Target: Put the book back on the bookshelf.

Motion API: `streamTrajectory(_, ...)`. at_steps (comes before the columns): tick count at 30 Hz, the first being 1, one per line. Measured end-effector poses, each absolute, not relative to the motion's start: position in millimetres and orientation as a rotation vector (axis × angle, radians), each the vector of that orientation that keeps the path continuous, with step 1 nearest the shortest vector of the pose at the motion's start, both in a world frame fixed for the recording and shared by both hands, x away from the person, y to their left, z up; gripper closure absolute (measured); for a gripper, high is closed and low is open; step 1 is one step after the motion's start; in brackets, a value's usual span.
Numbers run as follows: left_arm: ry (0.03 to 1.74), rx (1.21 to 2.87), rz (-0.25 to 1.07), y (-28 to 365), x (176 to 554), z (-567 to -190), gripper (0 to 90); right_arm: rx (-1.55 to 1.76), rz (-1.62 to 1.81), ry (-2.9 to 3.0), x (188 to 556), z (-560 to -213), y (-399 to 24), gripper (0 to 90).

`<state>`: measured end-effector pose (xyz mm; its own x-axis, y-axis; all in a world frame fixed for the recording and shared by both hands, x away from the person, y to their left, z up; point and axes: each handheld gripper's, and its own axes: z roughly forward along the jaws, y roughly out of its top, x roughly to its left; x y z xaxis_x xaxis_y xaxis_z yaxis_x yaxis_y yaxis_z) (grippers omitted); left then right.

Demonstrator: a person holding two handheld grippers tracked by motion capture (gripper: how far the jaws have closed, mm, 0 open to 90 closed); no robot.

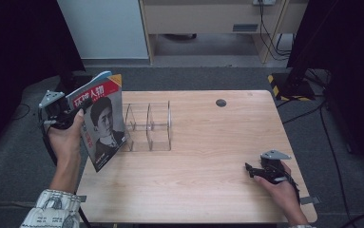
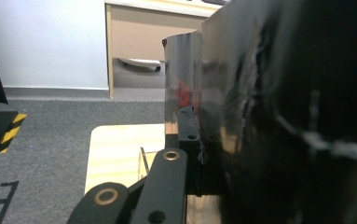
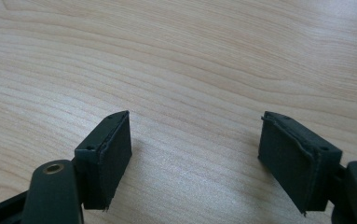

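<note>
Light wood-grain laminate covers the tabletop [image 1: 208,156], which carries a round dark cable hole [image 1: 221,102] near its far edge. Grey carpet [image 1: 355,190] surrounds it; a white panel [image 1: 106,28] and a pale wooden cabinet [image 1: 208,19] stand beyond the far edge, with a black-and-yellow striped foot [image 1: 277,81] off the far right corner. A clear plastic divider rack [image 1: 148,126] sits on the tabletop's left part, toward the far edge. The left claw [image 1: 77,110] is clamped on a magazine [image 1: 101,121], holding it upright over the left edge, just beside the rack. In the left gripper view its dark glossy cover [image 2: 269,116] is pressed between the jaws. The right claw [image 1: 250,170] rests near the tabletop's near right corner, jaws spread apart with only bare wood [image 3: 190,93] between them.
</note>
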<state>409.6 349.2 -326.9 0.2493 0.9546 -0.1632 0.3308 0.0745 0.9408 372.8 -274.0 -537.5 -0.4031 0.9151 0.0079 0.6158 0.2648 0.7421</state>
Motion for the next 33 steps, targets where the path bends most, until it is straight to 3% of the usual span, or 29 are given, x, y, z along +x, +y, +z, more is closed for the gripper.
streamTrajectory(33,1.259,1.383,0.839,339.1,414.0,-343.2,86.4,1.387,0.947,2.116,372.8,-537.5,-273.4,25.4)
